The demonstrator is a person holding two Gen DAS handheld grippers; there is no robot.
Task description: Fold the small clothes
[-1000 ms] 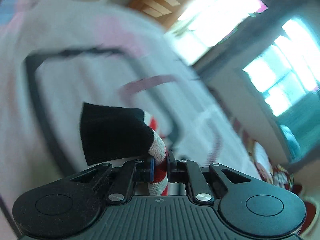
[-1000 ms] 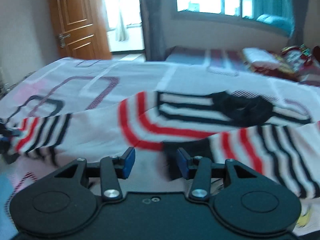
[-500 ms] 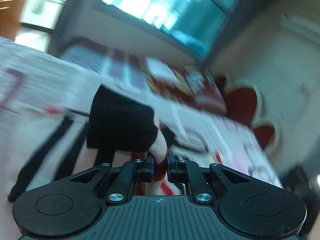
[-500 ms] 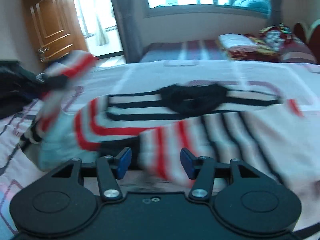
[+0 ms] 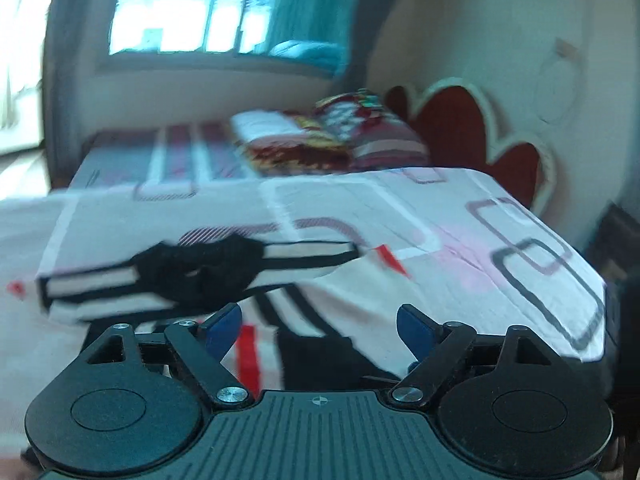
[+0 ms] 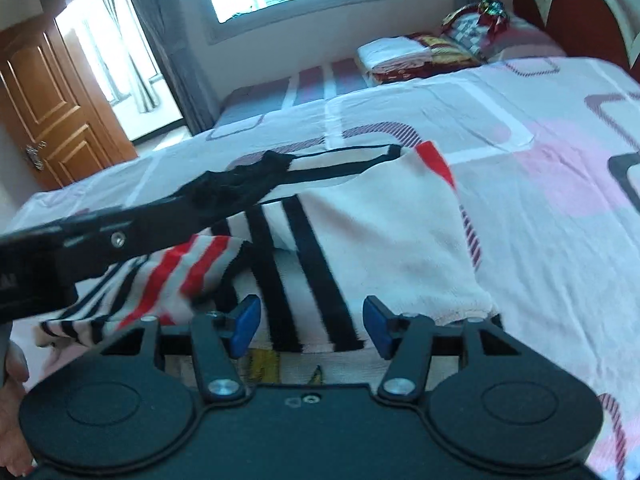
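Note:
A small white top with black and red stripes (image 6: 380,224) lies on the bed, its black collar (image 6: 240,188) at the far side. One striped sleeve (image 6: 176,272) lies folded across the body at the left. My left gripper (image 5: 318,328) is open and empty just above the top (image 5: 312,304); its black body crosses the right wrist view (image 6: 100,240) at the left. My right gripper (image 6: 310,326) is open and empty over the top's near hem.
The bed sheet (image 6: 560,184) is white and pink with rounded-rectangle prints. Folded blankets and pillows (image 6: 440,48) lie on a second bed under the window. A red headboard (image 6: 576,20) stands at the right, a wooden door (image 6: 52,92) at the left.
My left gripper let go of the sleeve it held and opened; the sleeve now lies across the top's body. My right gripper stayed open.

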